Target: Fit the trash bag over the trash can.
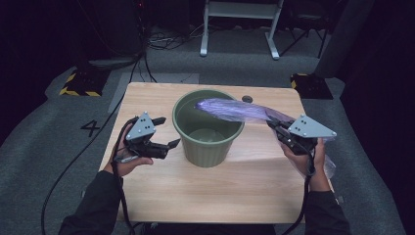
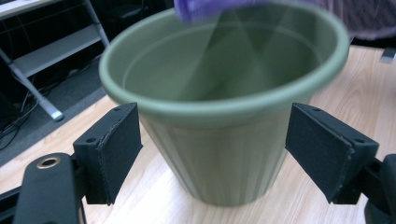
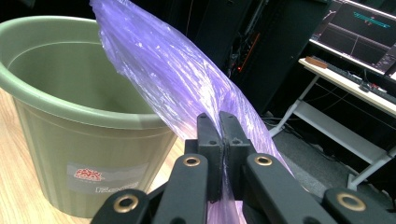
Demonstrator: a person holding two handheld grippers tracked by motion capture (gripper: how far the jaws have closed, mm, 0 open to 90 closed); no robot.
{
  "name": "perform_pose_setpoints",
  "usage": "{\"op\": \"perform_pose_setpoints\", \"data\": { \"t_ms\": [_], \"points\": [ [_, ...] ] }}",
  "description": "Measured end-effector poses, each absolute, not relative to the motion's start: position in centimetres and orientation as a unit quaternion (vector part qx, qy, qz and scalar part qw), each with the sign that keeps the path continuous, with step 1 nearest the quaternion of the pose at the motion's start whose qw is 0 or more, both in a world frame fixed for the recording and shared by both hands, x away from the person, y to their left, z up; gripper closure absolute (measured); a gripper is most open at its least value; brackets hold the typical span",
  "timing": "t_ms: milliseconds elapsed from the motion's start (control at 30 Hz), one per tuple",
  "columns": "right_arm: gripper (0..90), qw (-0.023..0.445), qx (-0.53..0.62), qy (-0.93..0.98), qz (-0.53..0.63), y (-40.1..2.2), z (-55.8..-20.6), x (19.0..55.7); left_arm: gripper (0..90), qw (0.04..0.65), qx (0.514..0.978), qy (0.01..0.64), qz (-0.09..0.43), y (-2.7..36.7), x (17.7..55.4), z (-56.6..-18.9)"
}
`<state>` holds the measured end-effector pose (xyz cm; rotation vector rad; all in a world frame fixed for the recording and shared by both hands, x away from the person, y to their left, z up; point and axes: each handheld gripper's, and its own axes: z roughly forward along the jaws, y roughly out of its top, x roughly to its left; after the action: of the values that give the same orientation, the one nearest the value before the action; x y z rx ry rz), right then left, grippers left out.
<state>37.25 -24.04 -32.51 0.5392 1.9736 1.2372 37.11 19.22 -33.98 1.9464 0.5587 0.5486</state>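
High view: green bucket (image 1: 208, 128) mid-table; right gripper (image 1: 283, 132) pinches a purple bag (image 1: 235, 110) reaching over the rim. Lining it likely needs the mouth opened first.
Left gripper view: jaws spread, flanking the bucket.
Right gripper view: bag thin, crinkled, translucent.

White metal frame (image 1: 241, 24) stands beyond the table (hazard-striped blocks (image 1: 78, 83) nearby).
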Motion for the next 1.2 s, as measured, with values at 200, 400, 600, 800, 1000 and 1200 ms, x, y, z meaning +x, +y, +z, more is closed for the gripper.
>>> {"op": "perform_pose_setpoints", "data": {
  "t_ms": [200,400,600,800,1000,1200],
  "points": [
    [89.8,0.364,0.205,0.771,0.480,-23.5,-32.4,37.6,17.6,0.499,0.804,0.226,0.232,18.3,39.2,-31.4],
    [89.9,0.362,0.201,0.775,0.477,-23.1,-32.3,38.0,17.1,0.491,0.810,0.219,0.234,17.0,40.4,-30.7],
    [90.0,0.361,0.192,0.783,0.469,-22.4,-32.0,38.4,17.1,0.493,0.814,0.202,0.232,15.3,41.2,-29.7],
    [90.0,0.359,0.182,0.788,0.465,-21.7,-31.6,38.9,17.2,0.486,0.821,0.186,0.234,13.8,41.9,-28.9],
    [89.9,0.353,0.168,0.795,0.464,-20.9,-30.8,39.2,30.3,0.451,0.845,0.162,0.238,11.8,42.1,-29.0],
    [89.1,0.353,0.157,0.798,0.463,-20.2,-30.6,39.2,49.7,0.441,0.861,0.139,0.214,10.7,42.2,-29.5]
  ]
}}
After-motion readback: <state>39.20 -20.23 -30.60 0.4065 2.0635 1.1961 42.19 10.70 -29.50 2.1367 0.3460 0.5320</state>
